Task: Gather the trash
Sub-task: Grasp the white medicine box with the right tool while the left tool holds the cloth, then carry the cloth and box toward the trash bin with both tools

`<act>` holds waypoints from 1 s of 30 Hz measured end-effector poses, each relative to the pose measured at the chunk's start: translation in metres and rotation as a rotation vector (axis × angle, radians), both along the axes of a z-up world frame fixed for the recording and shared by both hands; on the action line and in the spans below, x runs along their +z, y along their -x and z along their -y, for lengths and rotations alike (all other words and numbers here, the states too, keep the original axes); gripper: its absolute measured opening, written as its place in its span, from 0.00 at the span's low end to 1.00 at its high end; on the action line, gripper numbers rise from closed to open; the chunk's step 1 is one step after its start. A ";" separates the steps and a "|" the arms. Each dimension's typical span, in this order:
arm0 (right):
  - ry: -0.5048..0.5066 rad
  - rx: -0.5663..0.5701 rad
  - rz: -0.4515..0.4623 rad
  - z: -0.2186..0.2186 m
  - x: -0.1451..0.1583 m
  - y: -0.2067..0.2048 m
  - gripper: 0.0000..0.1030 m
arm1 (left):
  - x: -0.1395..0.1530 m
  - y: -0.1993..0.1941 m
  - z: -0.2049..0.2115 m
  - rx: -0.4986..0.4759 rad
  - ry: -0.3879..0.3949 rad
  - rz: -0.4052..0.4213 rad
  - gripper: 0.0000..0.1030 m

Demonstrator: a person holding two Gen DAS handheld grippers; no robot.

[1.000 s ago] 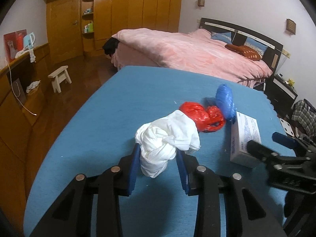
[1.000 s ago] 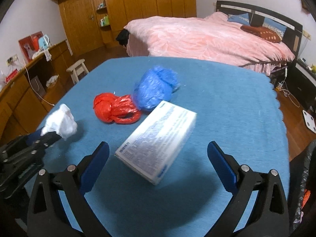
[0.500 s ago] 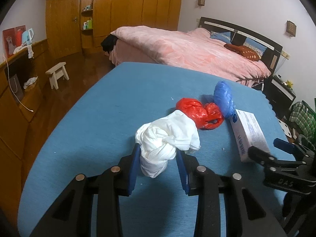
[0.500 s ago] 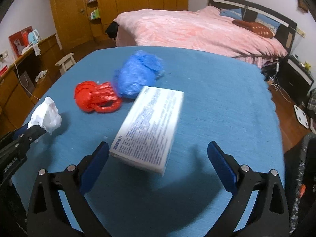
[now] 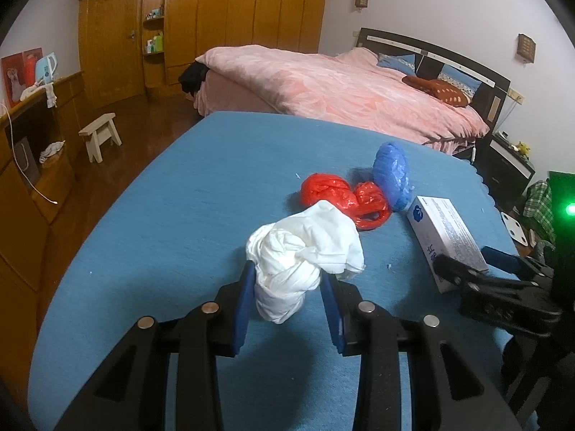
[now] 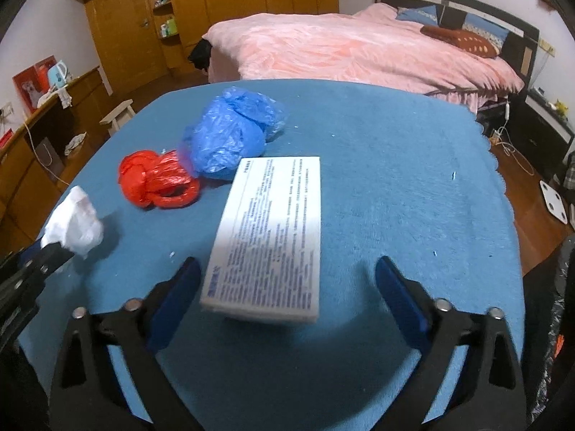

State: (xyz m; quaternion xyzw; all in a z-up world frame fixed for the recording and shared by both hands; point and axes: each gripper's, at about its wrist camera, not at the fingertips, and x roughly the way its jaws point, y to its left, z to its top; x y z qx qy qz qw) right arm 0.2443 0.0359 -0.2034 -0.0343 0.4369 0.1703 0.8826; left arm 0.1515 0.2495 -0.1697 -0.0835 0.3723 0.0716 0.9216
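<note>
Left tool (image 5: 287,287): both blue pads pressed against a crumpled white bag (image 5: 305,255), which is clamped and bulges up and forward out of the jaws. From the right wrist view the same white bundle (image 6: 73,221) sits at the tip of the left tool at the left edge of the frame, over the near-left part of the desk (image 6: 395,179).

Right tool (image 6: 285,280): jaws wide and closing. A white printed box (image 6: 273,230) lies between them, long axis pointing away from the camera. The left pad is just beside the box's near-left corner; a clear gap remains between the right pad and the box's right edge. Neither pad presses on it yet. In the left wrist view the right tool (image 5: 463,262) enters from the right, its fingers on either side of the near end of the box (image 5: 445,233).

Remaining trash on the blue desk cloth: a knotted red plastic bag (image 6: 158,179) left of the box's far end, and a crumpled blue plastic bag (image 6: 233,136) just behind it, touching the red bag and close against the box's far-left corner.

Background: a bed with a pink cover (image 6: 359,46) beyond the desk, wooden wardrobes (image 5: 233,18) on the far wall, a small stool (image 5: 100,134) on the floor.
</note>
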 end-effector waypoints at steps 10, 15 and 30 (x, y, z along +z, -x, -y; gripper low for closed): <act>-0.009 0.011 -0.015 0.009 0.000 0.001 0.53 | 0.002 -0.001 0.007 -0.011 -0.008 -0.007 0.35; -0.021 0.017 -0.003 0.019 0.010 0.009 0.53 | 0.008 -0.001 0.012 -0.019 -0.012 0.001 0.35; -0.094 -0.027 0.043 0.074 0.049 0.029 0.53 | 0.024 -0.007 0.059 -0.098 -0.024 0.033 0.35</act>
